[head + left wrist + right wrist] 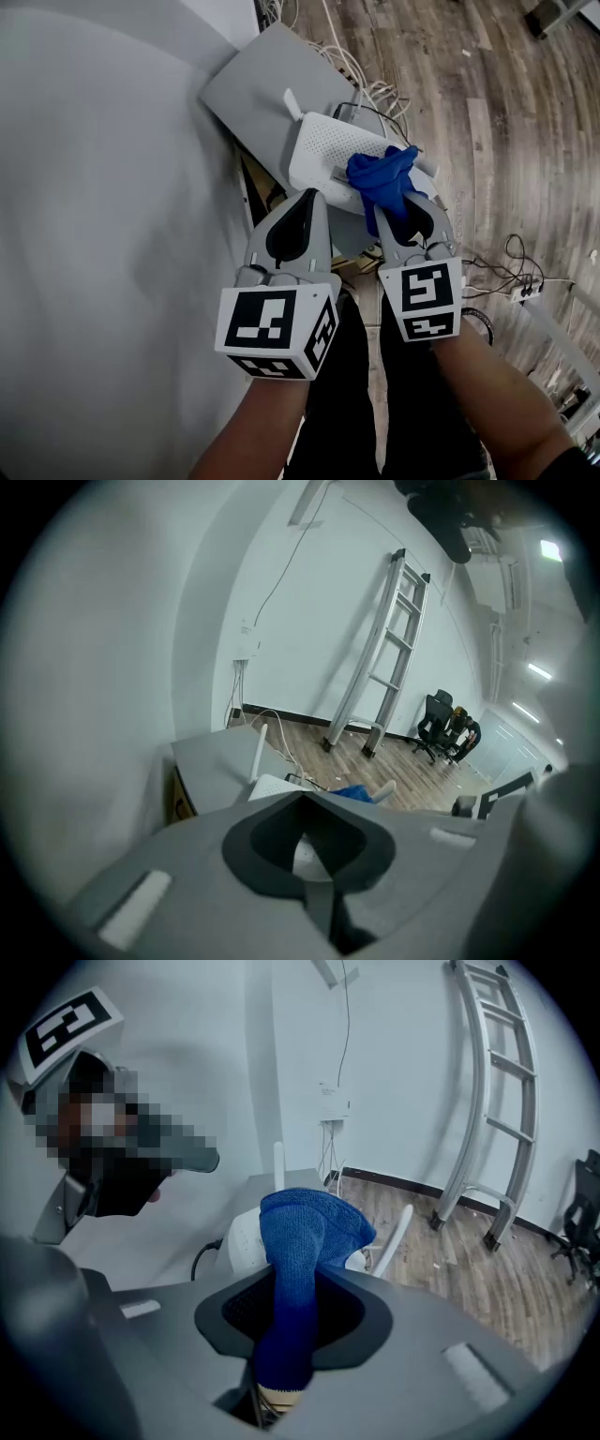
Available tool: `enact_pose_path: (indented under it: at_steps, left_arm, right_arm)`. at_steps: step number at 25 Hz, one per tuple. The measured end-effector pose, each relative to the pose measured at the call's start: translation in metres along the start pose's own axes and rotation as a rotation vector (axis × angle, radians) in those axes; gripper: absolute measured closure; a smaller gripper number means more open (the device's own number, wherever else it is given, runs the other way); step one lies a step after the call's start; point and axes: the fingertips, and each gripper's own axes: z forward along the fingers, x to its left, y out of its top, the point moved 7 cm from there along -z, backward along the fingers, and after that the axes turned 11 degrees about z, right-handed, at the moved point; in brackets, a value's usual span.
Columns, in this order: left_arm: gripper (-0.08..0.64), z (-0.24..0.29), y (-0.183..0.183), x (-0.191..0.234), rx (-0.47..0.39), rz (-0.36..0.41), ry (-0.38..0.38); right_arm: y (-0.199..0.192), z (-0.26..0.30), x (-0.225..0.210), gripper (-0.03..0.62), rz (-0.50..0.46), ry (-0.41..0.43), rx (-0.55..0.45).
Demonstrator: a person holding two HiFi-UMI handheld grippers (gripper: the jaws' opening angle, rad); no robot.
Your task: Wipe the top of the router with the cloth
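Note:
A white router (323, 155) with upright antennas lies on a grey slab (253, 84) beside the wall. A blue cloth (384, 180) is bunched on the router's near right corner, and my right gripper (411, 208) is shut on it. In the right gripper view the cloth (305, 1241) stands up out of the jaws of the right gripper (291, 1335), hiding most of the router (242, 1237). My left gripper (307, 199) is shut with nothing in it, its tip just short of the router's near edge. The left gripper view shows the left gripper (305, 841) below the router (279, 786).
A grey wall (94, 234) fills the left. White cables (361, 80) trail over the wood floor (487, 103), and a power strip (523, 292) lies at right. A ladder (384, 649) leans on the far wall, with office chairs (439, 728) beyond.

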Motion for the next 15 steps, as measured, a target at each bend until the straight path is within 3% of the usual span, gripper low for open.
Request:
enact_pose_path:
  at_steps: [8,15]
  left_arm:
    - [0.56,-0.038,-0.031,0.038,-0.014,-0.089,0.101]
    - [0.56,-0.084,-0.036,0.078,-0.047,-0.145,0.203]
  right_arm:
    - [-0.013,0.018,0.064,0.475,-0.133,0.108,0.044]
    - [0.014,0.044,0.13,0.475,-0.207,0.203,0.009]
